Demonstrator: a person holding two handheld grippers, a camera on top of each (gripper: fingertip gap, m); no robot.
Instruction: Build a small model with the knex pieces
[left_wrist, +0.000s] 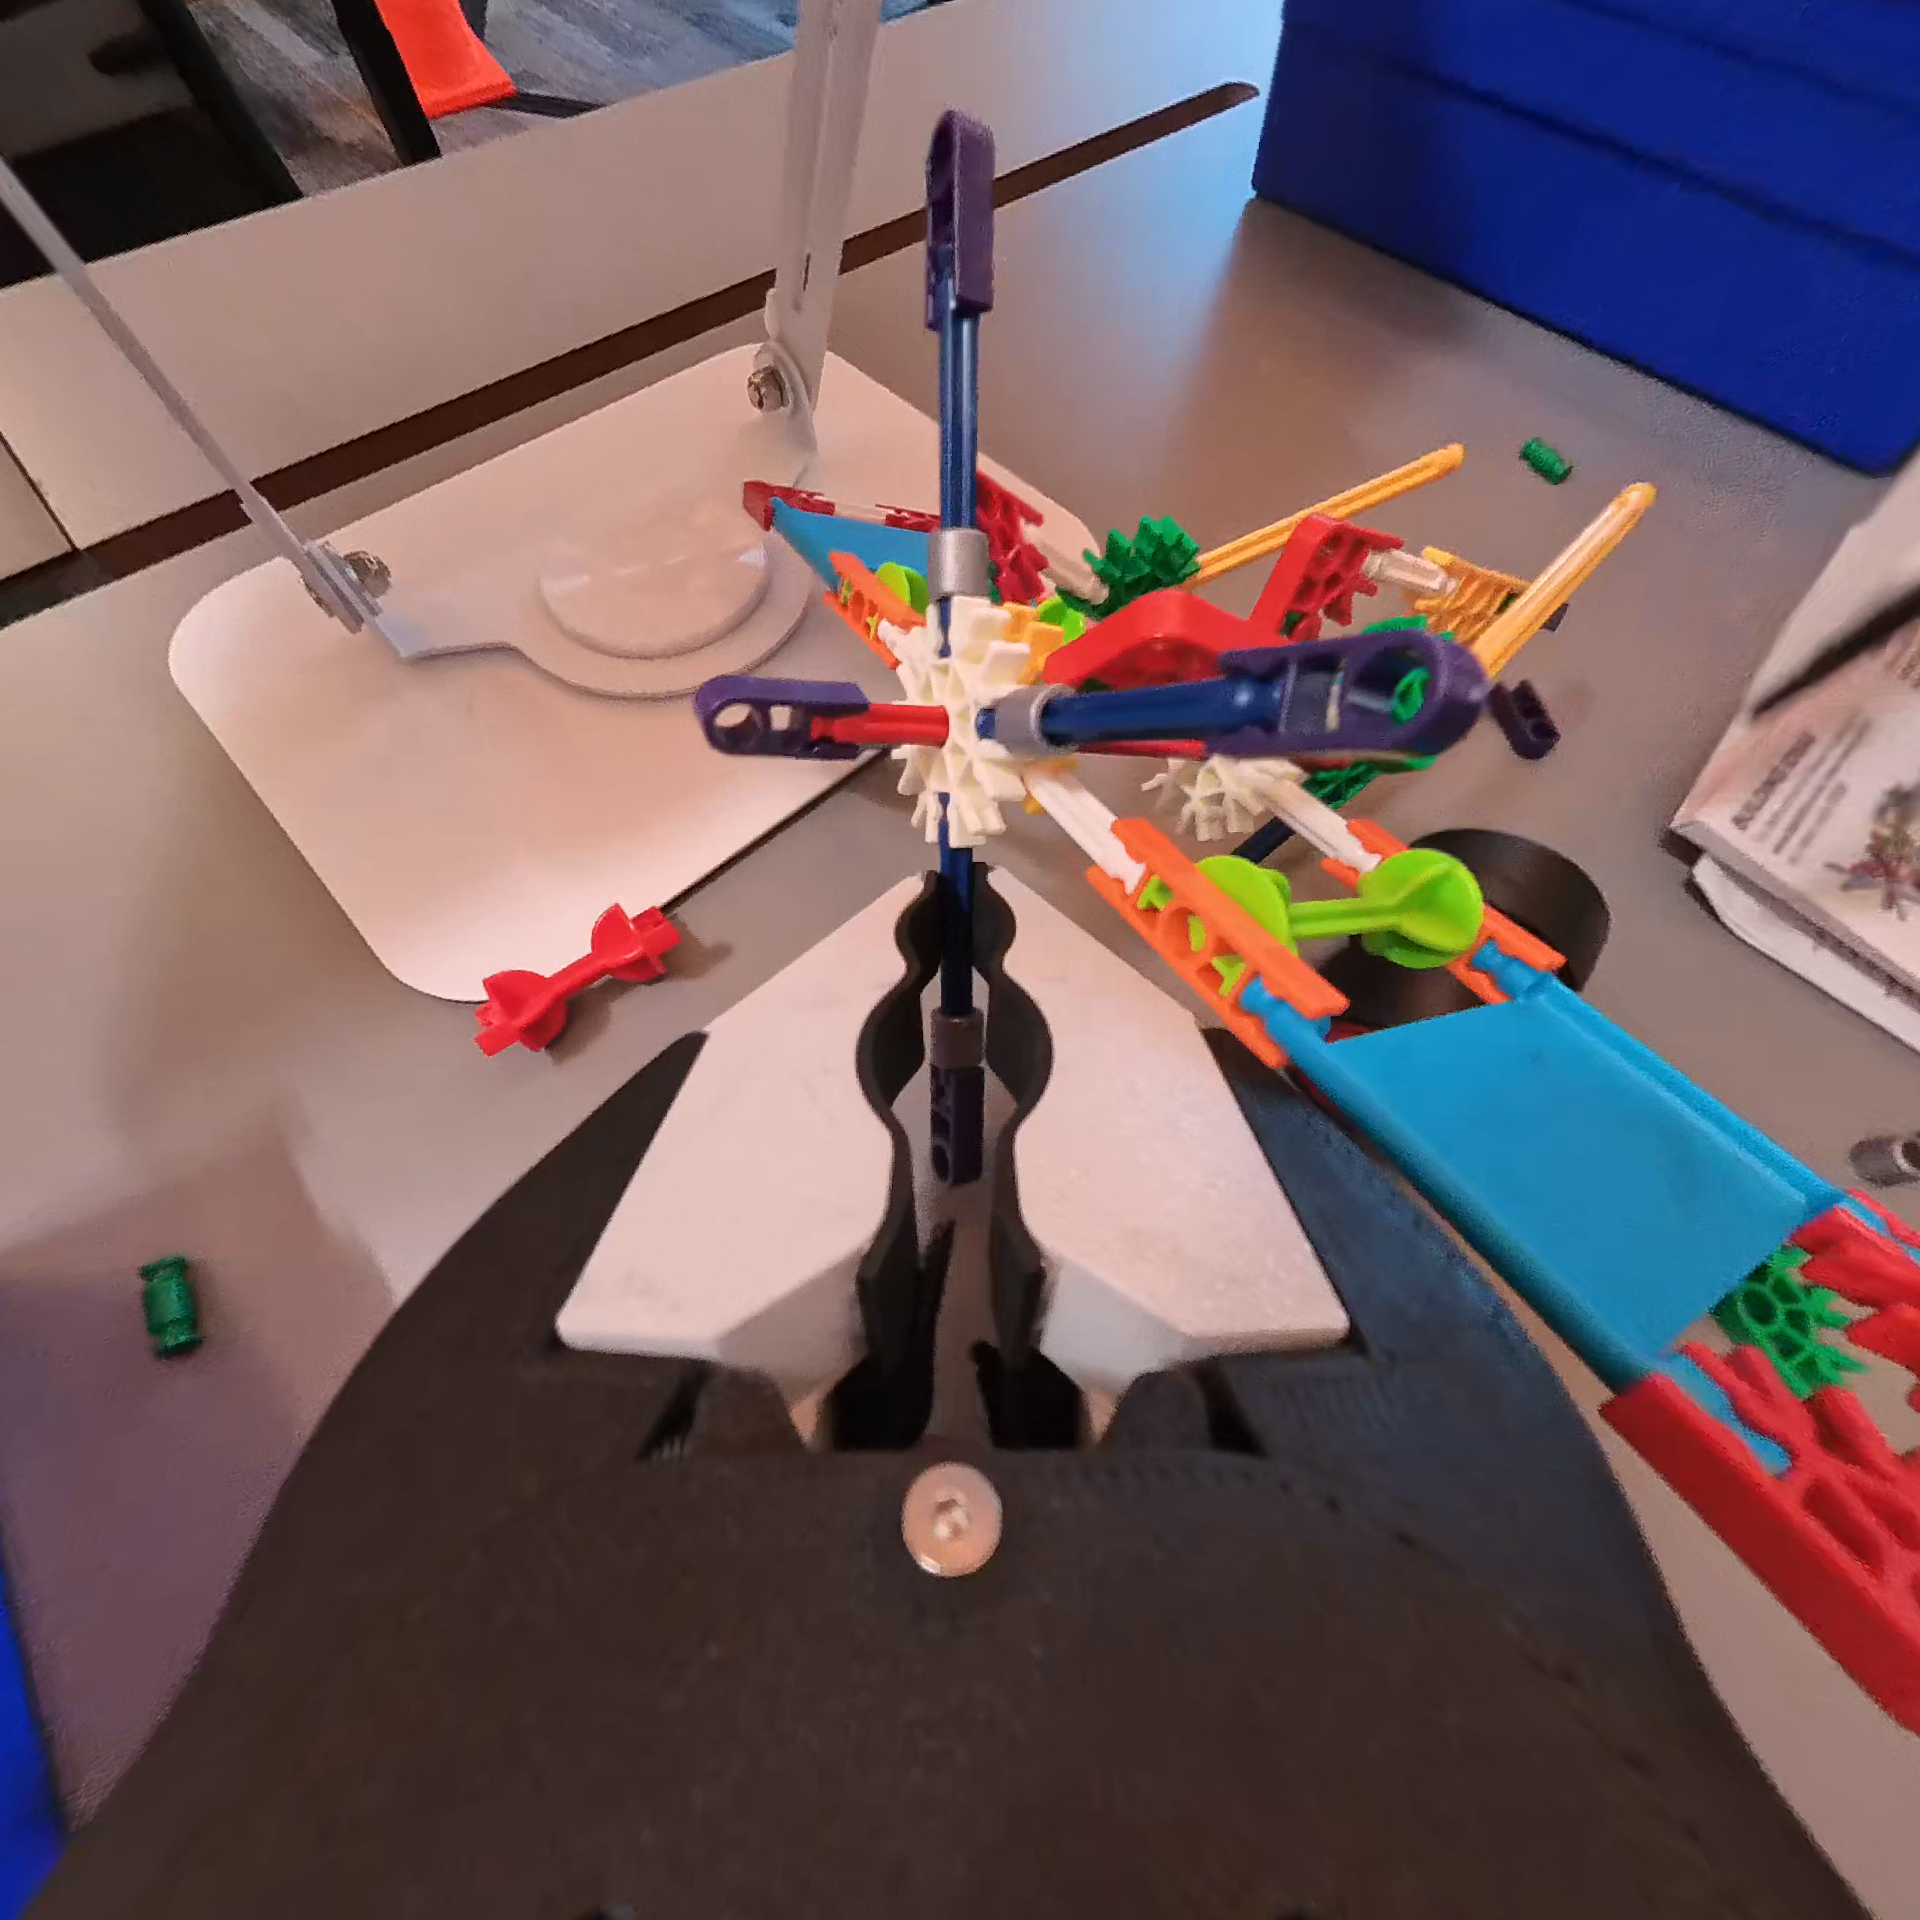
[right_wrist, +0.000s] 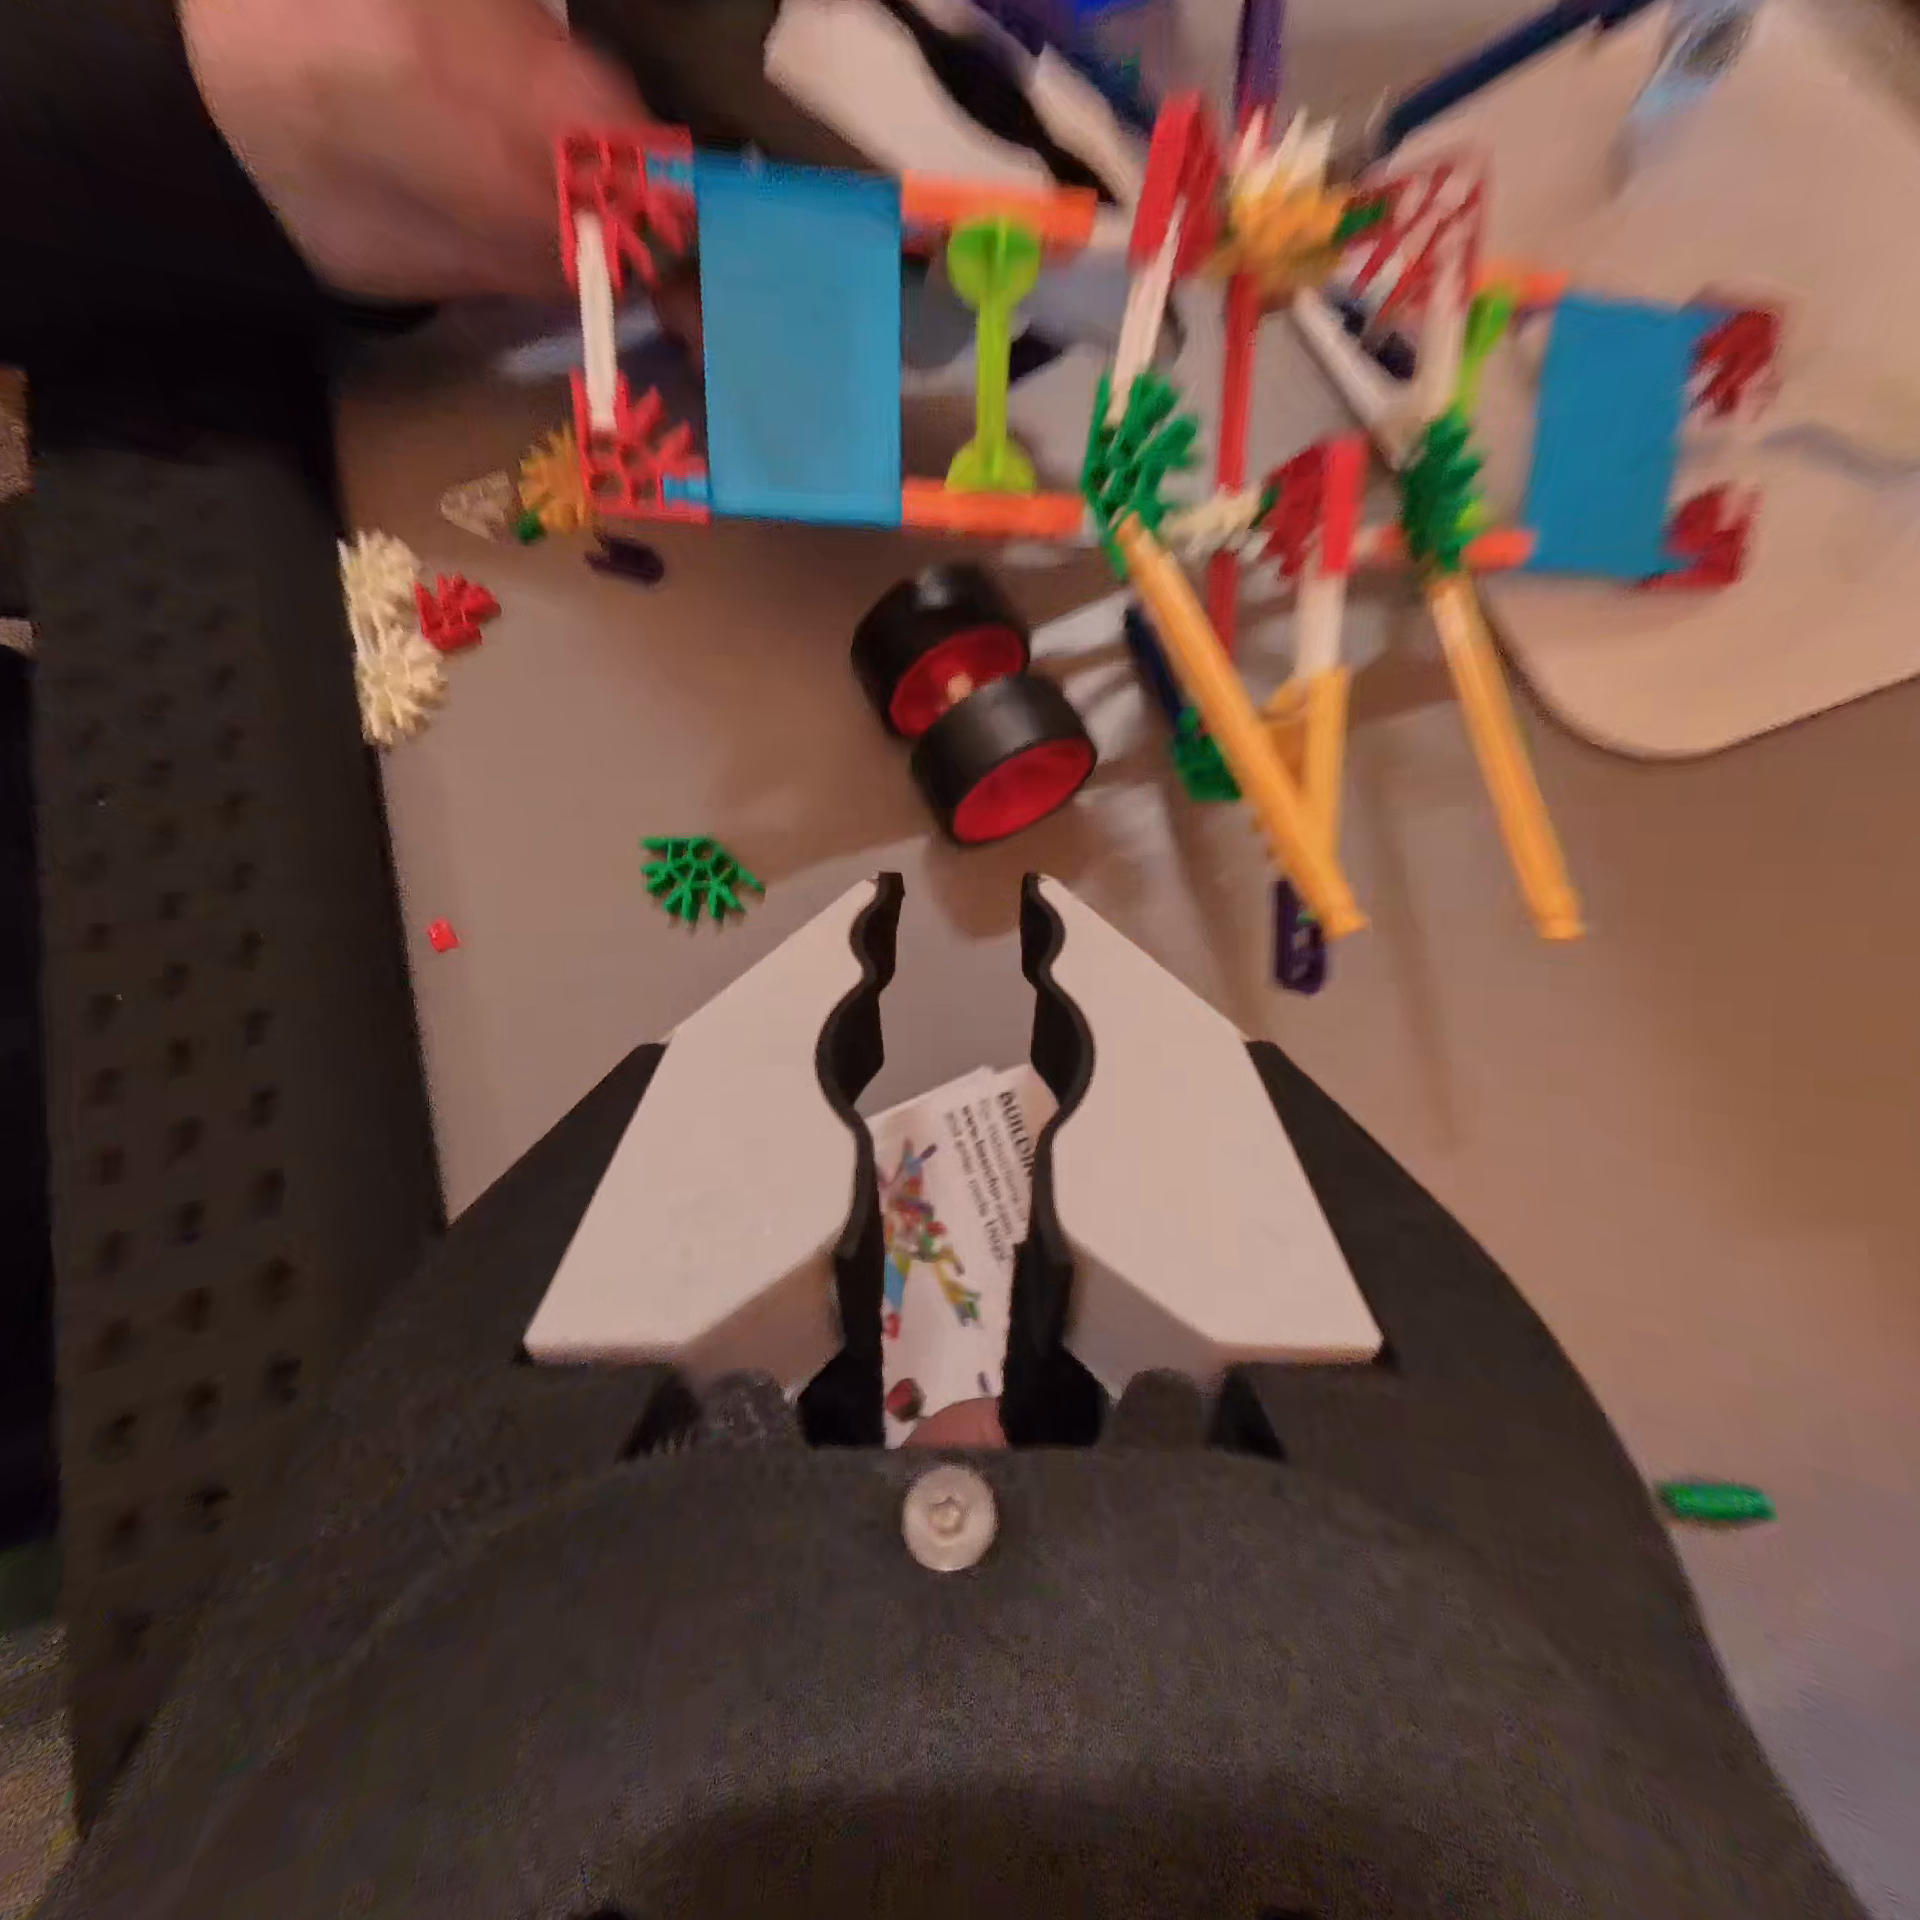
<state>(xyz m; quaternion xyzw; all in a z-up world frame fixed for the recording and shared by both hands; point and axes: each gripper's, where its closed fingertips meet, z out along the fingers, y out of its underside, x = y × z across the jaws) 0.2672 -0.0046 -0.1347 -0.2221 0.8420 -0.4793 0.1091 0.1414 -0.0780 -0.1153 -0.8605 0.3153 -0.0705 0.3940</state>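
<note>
Left claw (left_wrist: 954, 1049) clamped on one blue rod (left_wrist: 958, 940) of the toy model (left_wrist: 1143, 665) held above the surface (left_wrist: 343, 1122), right claw (right_wrist: 961, 966) narrowly parted, empty, nearest the wheels (right_wrist: 971, 701); risk: rod slipping or popping from its white hub (left_wrist: 951, 717), model swinging down.

The left gripper (left_wrist: 954, 914) points forward and slightly down, its two white fingers (left_wrist: 790, 1143) with black wavy pads drawn close together, clamped on a thin rod between them. The right gripper (right_wrist: 961, 904) also angles downward, its jaws parted with a clear gap and nothing held between the pads. A bare hand (right_wrist: 416, 156) shows blurred at the right wrist view's upper left.
</note>
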